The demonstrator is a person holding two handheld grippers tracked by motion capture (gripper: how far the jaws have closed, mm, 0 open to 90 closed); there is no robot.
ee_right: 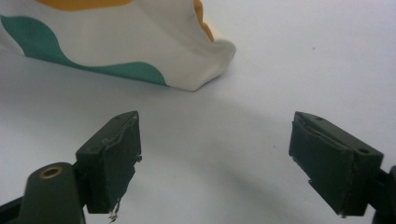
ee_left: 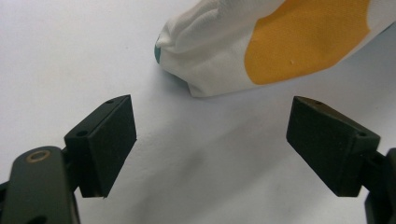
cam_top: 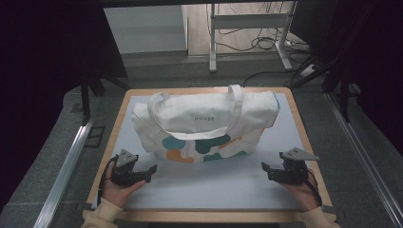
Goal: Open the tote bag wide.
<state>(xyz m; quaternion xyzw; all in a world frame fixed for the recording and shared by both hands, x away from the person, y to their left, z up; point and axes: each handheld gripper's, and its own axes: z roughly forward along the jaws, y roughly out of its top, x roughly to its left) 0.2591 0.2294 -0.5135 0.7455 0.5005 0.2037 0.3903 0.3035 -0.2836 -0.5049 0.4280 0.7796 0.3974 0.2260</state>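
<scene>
While the cream tote bag point(cam_top: 204, 124) lies flat on the white mat point(cam_top: 214, 185) mid-table, we see its top folded over, so its contents stay hidden; we read "HOUSE" on the flap, teal and orange blobs below; left gripper point(cam_top: 142, 172) rests near its left corner, jaws spread, holding nothing; right gripper point(cam_top: 268, 171) near its right corner, likewise released and empty.

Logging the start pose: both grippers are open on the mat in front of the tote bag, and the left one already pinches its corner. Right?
Not quite. The left gripper pinches nothing: in the left gripper view its jaws stand apart, short of the tote bag. The right gripper is open too.
</scene>
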